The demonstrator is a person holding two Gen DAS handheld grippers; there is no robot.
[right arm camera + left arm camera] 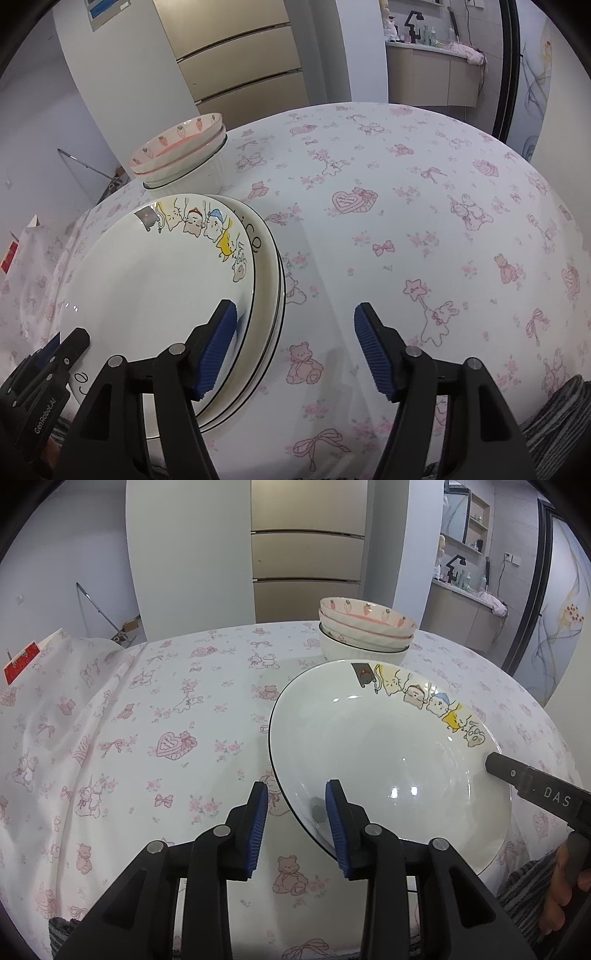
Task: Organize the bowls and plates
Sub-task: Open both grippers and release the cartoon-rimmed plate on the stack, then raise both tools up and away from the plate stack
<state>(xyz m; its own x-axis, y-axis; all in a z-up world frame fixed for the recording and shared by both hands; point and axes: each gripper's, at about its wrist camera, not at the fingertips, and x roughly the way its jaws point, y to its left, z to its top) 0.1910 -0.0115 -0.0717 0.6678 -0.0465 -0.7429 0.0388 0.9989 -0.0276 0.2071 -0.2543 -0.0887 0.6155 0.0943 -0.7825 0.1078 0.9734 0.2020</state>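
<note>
Two glossy round cartoon plates [155, 280] stacked on cloth-covered table [406, 206], before nested strawberry bowls [181, 147]. Left gripper [295, 819] held open astride top plate rim; right gripper [291, 343] spread open, ribbed blue pads [218, 350] unpressed.

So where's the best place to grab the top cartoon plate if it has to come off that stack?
Probably its thin black-lined rim, from the near side. The cartoon plate lies flat on the plate stack, its rim overhanging slightly, so one of the right gripper fingers could slide beneath it, one above. The far side is crowded by the bowl stack.
</note>
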